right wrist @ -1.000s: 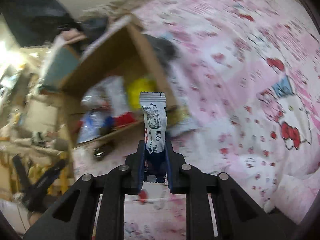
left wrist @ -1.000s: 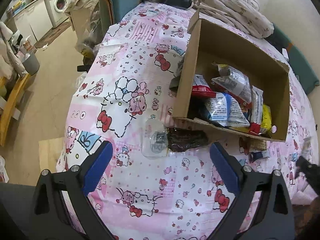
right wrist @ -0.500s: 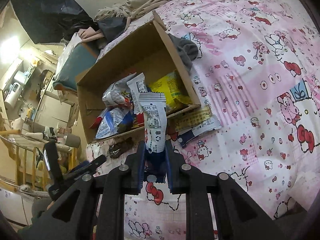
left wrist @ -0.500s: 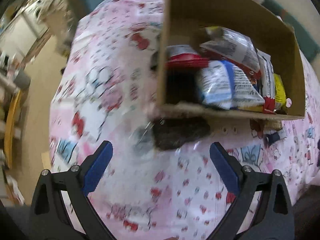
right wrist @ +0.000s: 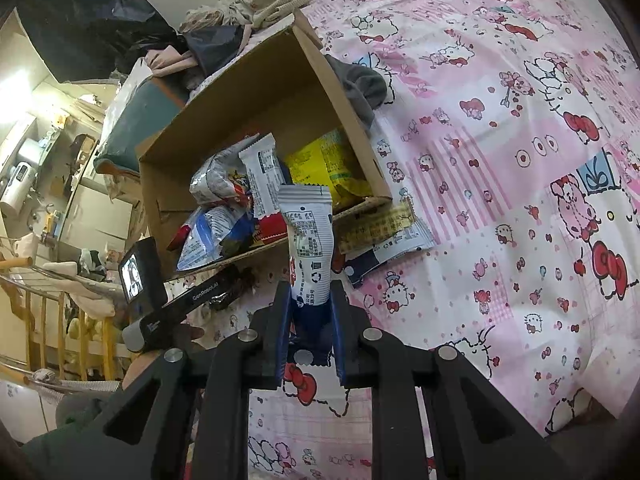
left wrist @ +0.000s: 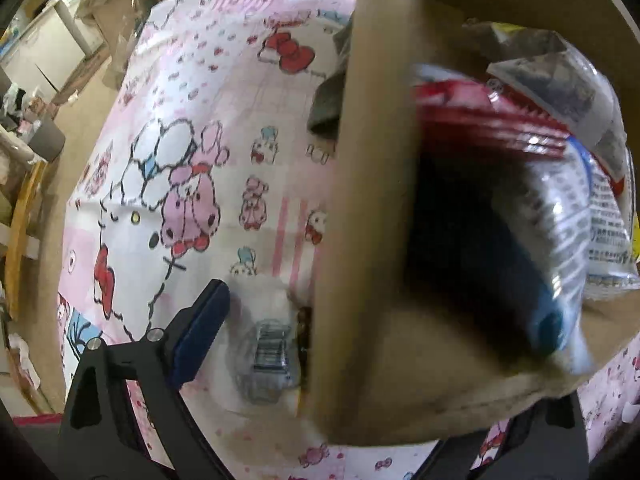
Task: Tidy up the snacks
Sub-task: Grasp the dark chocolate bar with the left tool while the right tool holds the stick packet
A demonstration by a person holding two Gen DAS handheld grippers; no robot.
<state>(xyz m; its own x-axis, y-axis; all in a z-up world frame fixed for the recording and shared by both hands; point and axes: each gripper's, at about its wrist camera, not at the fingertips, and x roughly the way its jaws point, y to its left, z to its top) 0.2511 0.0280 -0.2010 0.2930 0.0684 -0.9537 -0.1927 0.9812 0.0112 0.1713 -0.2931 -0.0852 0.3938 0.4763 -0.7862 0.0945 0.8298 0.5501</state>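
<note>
A cardboard box (right wrist: 304,80) lies on the pink cartoon-print cloth, holding several snack packets (right wrist: 224,184). My right gripper (right wrist: 310,316) is shut on a white and blue snack packet (right wrist: 310,240), held upright in front of the box. My left gripper (left wrist: 320,344) is open and low at the box's near corner (left wrist: 360,280); only its left finger (left wrist: 196,336) shows, the right one hidden by the box. A clear-wrapped dark snack (left wrist: 272,352) lies between the jaws, partly under the box edge. In the right wrist view the left gripper's body (right wrist: 160,300) sits beside that dark snack (right wrist: 236,284).
Two flat packets (right wrist: 384,236) lie on the cloth against the box's front right. A grey cloth (right wrist: 360,84) lies beside the box. Bedding and dark bags (right wrist: 248,4) pile behind it. Floor and furniture (left wrist: 44,60) lie off the left edge.
My left gripper has moved forward and down to the box corner, over the clear-wrapped dark snack. My right gripper has held nearly still with its packet.
</note>
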